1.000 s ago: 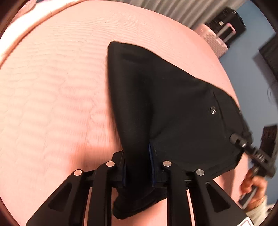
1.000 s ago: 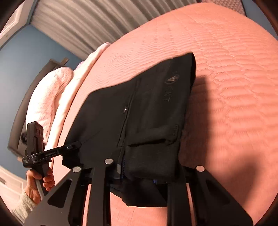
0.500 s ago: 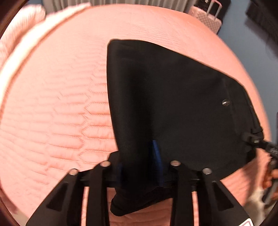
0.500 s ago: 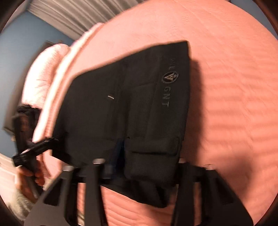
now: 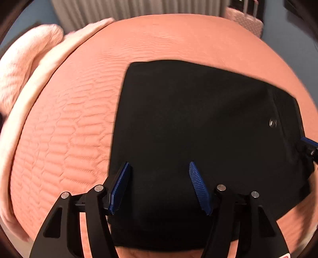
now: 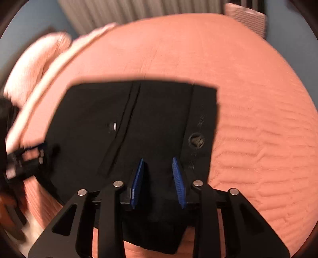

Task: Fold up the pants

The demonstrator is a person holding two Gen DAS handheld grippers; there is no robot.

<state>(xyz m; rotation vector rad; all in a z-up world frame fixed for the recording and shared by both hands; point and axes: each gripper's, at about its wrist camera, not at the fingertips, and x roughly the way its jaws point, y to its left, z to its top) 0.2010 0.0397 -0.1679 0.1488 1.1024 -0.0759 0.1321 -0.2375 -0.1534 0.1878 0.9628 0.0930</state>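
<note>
The black pants (image 5: 198,127) lie folded flat on the salmon quilted bed (image 5: 65,139). In the right wrist view the pants (image 6: 151,123) show a seam, a snap button and a round logo. My left gripper (image 5: 159,168) is open, its blue pads (image 5: 119,186) spread wide just above the near edge of the pants. My right gripper (image 6: 158,162) is open too, with a narrower gap over the pants' near edge. The right gripper shows in the left wrist view at the pants' right edge (image 5: 308,144); the left gripper shows blurred at the left of the right wrist view (image 6: 25,158).
A pale pink pillow (image 5: 23,65) and folded blanket edge lie at the bed's left. Grey curtains (image 5: 129,10) hang behind. A pink suitcase (image 5: 246,19) stands at the far right by a blue wall.
Both grippers held the pants lifted and draped; now both have opened and let go. The pants have dropped flat on the bed, and both views have swung towards the curtains.
</note>
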